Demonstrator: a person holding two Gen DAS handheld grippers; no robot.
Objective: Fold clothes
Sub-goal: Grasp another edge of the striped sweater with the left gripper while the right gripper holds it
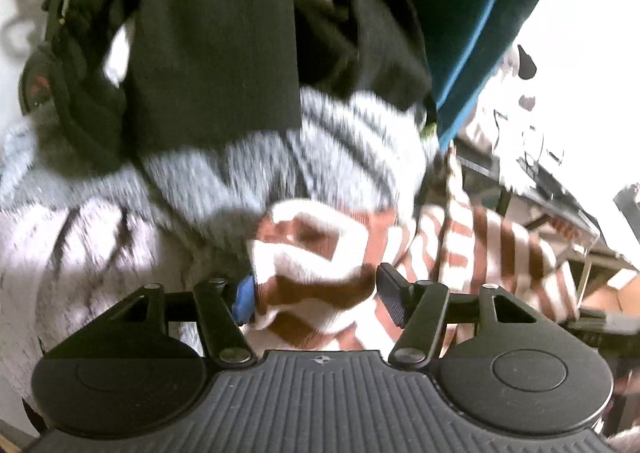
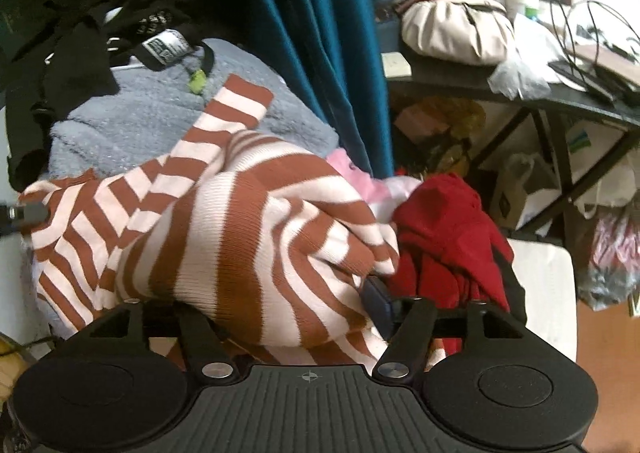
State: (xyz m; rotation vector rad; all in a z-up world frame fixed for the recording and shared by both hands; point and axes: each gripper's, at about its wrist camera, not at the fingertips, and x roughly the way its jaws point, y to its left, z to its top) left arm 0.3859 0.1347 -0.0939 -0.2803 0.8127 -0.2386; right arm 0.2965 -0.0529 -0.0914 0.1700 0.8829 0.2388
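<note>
A rust-and-white striped sweater (image 2: 240,221) lies crumpled on a grey fleecy blanket (image 2: 132,121). In the left wrist view a bunched fold of the sweater (image 1: 316,265) fills the gap of my left gripper (image 1: 316,301). Its blue-padded finger (image 1: 245,299) and black finger (image 1: 390,299) stand wide apart. My right gripper (image 2: 280,309) is pushed under the sweater's near edge, also spread wide. Its right finger (image 2: 376,303) shows, while cloth hides the left one.
A red garment (image 2: 448,237) and pink cloth (image 2: 352,173) lie right of the sweater. Black clothes (image 2: 80,29) are piled behind the blanket. A teal curtain (image 2: 320,33) hangs at the middle. A cluttered dark table (image 2: 520,93) stands at the right.
</note>
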